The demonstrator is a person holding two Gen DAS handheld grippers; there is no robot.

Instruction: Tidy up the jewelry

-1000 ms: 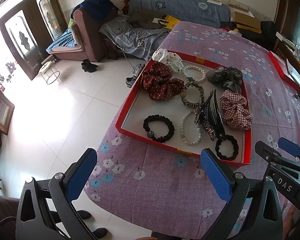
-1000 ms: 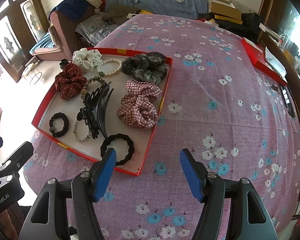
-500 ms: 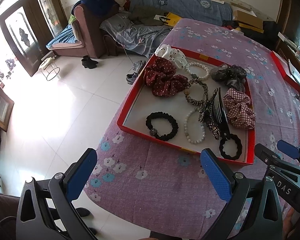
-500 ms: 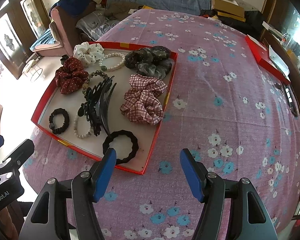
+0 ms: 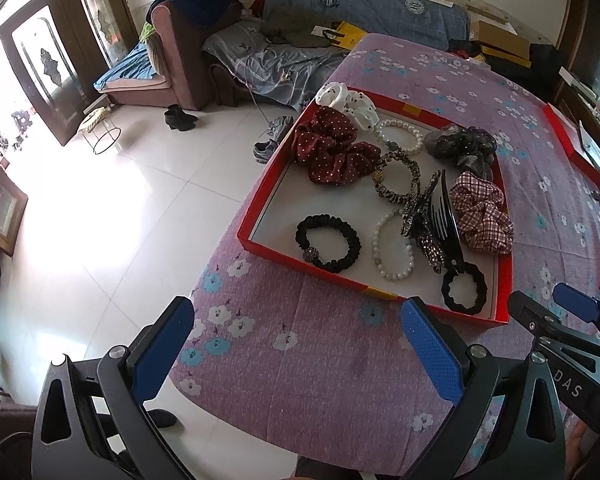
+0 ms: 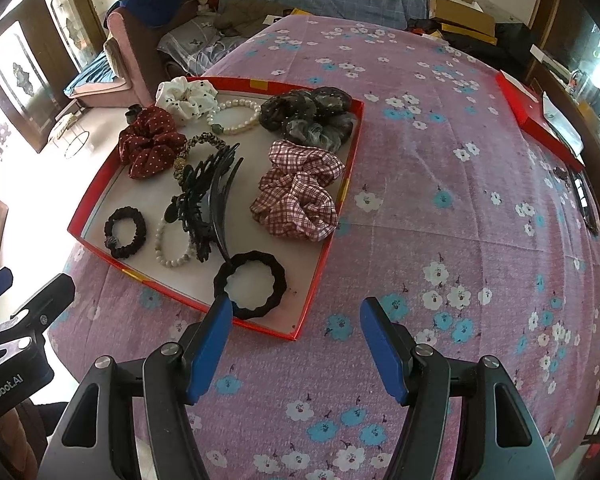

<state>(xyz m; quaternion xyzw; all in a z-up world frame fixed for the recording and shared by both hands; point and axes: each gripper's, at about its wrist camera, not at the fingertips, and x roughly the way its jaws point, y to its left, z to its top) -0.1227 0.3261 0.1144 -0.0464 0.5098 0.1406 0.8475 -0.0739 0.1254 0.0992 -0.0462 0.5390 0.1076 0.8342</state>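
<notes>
A shallow red tray (image 5: 260, 216) (image 6: 332, 236) sits on the purple flowered tablecloth. It holds a plaid scrunchie (image 6: 298, 190) (image 5: 482, 210), a dark red dotted scrunchie (image 5: 330, 152), a white scrunchie (image 6: 186, 96), grey scrunchies (image 6: 308, 116), black hair claws (image 6: 208, 196), pearl bracelets (image 5: 394, 248), a black beaded hair tie (image 5: 328, 242) and a black wavy hair tie (image 6: 250, 284) (image 5: 464, 288). My left gripper (image 5: 296, 344) is open and empty, near the table's front edge, short of the tray. My right gripper (image 6: 296, 344) is open and empty, just before the tray's near corner.
A second red tray (image 6: 540, 120) with papers lies at the table's far right edge. A sofa (image 5: 180, 60) and bedding stand beyond the table's far end. White tiled floor (image 5: 100, 220) lies left of the table.
Both grippers have moved forward toward the tray, which looms larger. Both stay open and empty.
</notes>
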